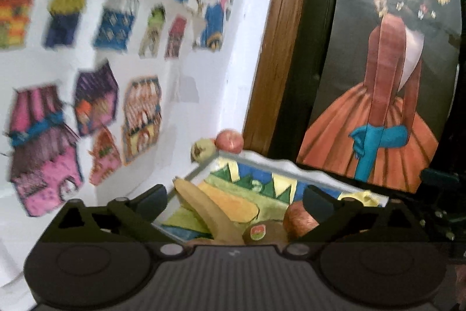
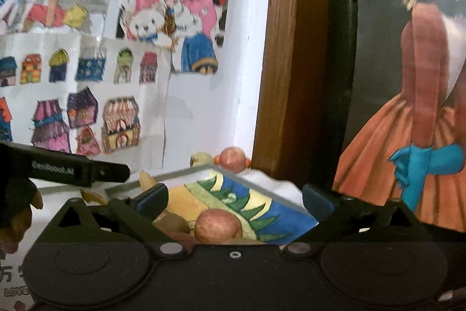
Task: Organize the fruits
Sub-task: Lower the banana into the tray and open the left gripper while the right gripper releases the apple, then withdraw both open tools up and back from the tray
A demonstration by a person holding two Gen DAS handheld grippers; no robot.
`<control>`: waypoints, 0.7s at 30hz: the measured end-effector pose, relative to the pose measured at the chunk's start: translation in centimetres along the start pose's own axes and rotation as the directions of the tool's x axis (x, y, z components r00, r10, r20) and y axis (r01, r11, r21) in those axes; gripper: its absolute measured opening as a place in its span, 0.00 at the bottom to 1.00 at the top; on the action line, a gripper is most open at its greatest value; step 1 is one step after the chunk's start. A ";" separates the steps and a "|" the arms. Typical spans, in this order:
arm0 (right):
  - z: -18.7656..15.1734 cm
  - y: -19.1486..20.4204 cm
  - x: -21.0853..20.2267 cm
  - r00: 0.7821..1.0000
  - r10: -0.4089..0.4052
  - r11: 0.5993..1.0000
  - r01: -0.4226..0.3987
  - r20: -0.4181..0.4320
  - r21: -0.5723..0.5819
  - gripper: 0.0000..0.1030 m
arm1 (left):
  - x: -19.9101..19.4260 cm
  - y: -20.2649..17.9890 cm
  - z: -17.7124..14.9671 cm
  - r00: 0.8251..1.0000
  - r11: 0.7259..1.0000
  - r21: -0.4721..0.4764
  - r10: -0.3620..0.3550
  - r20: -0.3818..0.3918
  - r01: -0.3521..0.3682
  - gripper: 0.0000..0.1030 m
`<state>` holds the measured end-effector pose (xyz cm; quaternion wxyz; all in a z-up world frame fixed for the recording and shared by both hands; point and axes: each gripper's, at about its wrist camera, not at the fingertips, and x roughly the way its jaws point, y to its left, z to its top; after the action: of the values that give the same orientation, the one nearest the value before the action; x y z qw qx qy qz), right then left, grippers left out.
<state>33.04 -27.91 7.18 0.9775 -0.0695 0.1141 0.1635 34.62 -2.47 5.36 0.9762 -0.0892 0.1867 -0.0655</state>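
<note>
Both my grippers, left and right, gape empty; banana lies lengthwise between my left jaws, nearest.

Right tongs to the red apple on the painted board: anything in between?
Nothing visible. The right tongs are open, and the red apple lies low between the fingers with only the painted board behind it. A brown fruit sits just left of the apple, beside it rather than in front.
</note>
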 end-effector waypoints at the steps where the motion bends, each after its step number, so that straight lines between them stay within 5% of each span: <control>1: 0.1 0.1 -0.8 1.000 -0.009 1.000 0.009 0.015 0.001 0.99 | -0.9 -0.1 0.2 1.000 1.000 -0.002 0.000 0.017 0.000 1.00; 12: 0.9 2.4 -10.7 0.985 -0.059 0.998 0.057 0.164 0.015 0.99 | -9.9 -0.7 0.1 0.992 1.000 0.015 -0.013 0.126 0.011 1.00; 21: -0.1 5.4 -16.4 0.977 -0.079 0.997 0.082 0.199 -0.005 0.99 | -15.6 -1.0 -1.3 0.987 0.999 0.037 -0.037 0.159 0.032 1.00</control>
<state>16.15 -27.82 10.54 0.9893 -0.0638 0.0120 0.1306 19.67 -1.13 9.91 0.9881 -0.0804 0.1054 -0.0784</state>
